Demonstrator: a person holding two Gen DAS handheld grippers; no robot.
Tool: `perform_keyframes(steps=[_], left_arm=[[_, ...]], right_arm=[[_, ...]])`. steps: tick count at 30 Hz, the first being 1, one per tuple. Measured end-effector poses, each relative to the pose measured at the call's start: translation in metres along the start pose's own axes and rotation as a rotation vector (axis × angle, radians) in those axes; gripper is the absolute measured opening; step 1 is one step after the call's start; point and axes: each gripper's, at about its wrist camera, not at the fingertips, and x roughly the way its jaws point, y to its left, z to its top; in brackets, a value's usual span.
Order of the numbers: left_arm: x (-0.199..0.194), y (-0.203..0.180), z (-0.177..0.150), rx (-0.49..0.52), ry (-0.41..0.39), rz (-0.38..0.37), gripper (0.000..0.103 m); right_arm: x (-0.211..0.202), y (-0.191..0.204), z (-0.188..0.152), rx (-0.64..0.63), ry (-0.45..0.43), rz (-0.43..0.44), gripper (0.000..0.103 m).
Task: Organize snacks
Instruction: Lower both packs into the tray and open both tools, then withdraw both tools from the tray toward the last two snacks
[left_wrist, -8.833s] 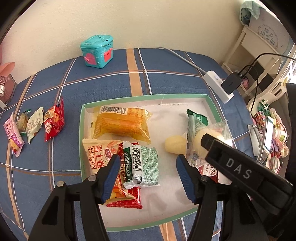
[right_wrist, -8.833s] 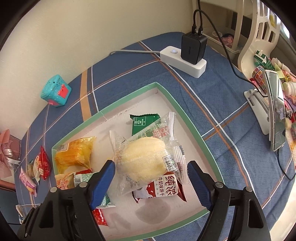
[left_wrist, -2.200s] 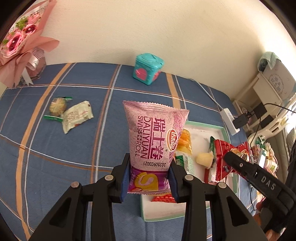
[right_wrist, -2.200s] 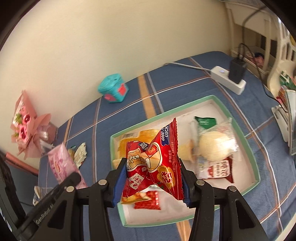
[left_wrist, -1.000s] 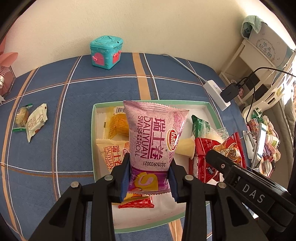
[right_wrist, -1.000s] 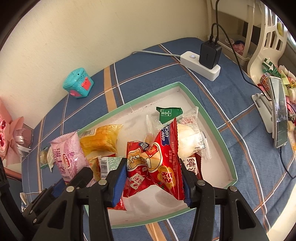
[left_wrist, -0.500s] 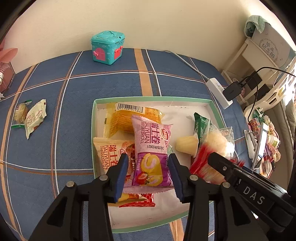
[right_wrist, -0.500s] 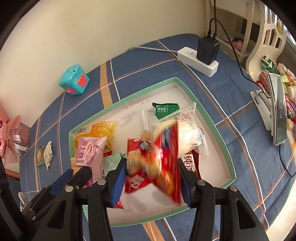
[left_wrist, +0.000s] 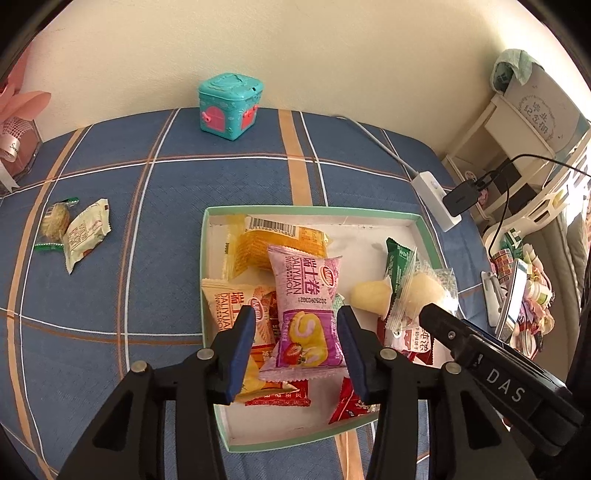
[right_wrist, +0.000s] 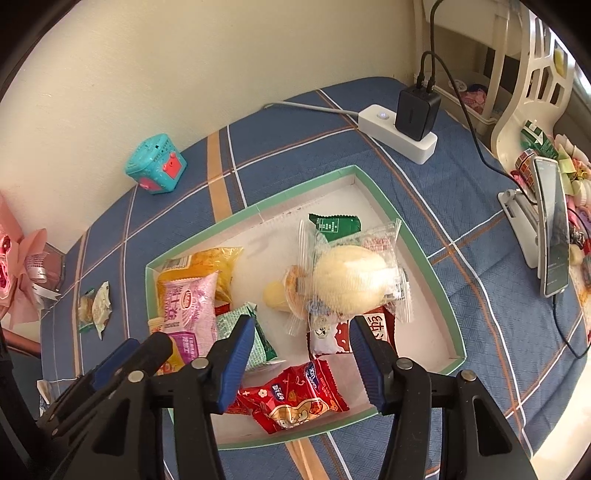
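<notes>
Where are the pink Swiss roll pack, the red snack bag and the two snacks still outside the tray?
Pink Swiss roll pack (left_wrist: 306, 317): left wrist view, middle of its front.
Red snack bag (right_wrist: 295, 397): right wrist view, centre of its printed face.
Two loose snacks (left_wrist: 79, 232): left wrist view, on the white wrapper.

both grippers (left_wrist: 295, 347) (right_wrist: 301, 356) are black plastic with ribbed blue pads, silver screws, one lettered "das".

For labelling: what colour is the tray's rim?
Light green on the tray, white inside; clearest in the right wrist view.
</notes>
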Motion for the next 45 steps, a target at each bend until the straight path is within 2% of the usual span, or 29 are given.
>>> perform_keyframes(steps=[9, 11, 12, 13, 15, 17, 19, 21, 24, 29, 32, 34, 45], left_arm=[[-0.009, 0.026, 0.003, -0.051, -0.018, 0.069, 0.047], [-0.009, 0.034, 0.002, -0.071, -0.021, 0.083, 0.050], [-0.010, 0.038, 0.002, -0.081, -0.024, 0.092, 0.056], [-0.010, 0.041, 0.002, -0.086, -0.028, 0.100, 0.062], [-0.011, 0.046, 0.001, -0.091, -0.034, 0.111, 0.063], [-0.012, 0.051, 0.001, -0.102, -0.035, 0.120, 0.067], [-0.012, 0.057, 0.000, -0.115, -0.040, 0.130, 0.078], [-0.013, 0.062, 0.000, -0.124, -0.045, 0.140, 0.079], [-0.014, 0.069, 0.000, -0.137, -0.055, 0.157, 0.088], [-0.016, 0.077, 0.002, -0.155, -0.074, 0.176, 0.090], [-0.017, 0.082, 0.001, -0.160, -0.088, 0.201, 0.096], [-0.017, 0.085, 0.001, -0.164, -0.096, 0.217, 0.097], [-0.022, 0.099, 0.001, -0.196, -0.139, 0.230, 0.097]], right_arm=[[-0.003, 0.007, 0.001, -0.021, -0.008, -0.004, 0.057], [-0.003, 0.008, 0.000, -0.021, -0.009, -0.005, 0.057], [-0.003, 0.008, -0.001, -0.022, -0.009, -0.005, 0.058], [-0.003, 0.009, -0.001, -0.021, -0.009, -0.003, 0.062], [-0.002, 0.010, -0.002, -0.022, -0.013, 0.002, 0.074], [-0.003, 0.012, -0.002, -0.030, -0.020, 0.004, 0.076], [-0.002, 0.013, -0.002, -0.037, -0.022, 0.010, 0.085], [-0.002, 0.015, -0.002, -0.045, -0.025, 0.012, 0.087], [-0.001, 0.017, -0.002, -0.053, -0.027, 0.014, 0.093], [-0.001, 0.019, -0.003, -0.063, -0.031, 0.015, 0.094], [0.000, 0.020, -0.003, -0.065, -0.030, 0.014, 0.095], [0.001, 0.020, -0.003, -0.067, -0.030, 0.015, 0.103], [0.000, 0.026, -0.005, -0.085, -0.062, 0.041, 0.103]])
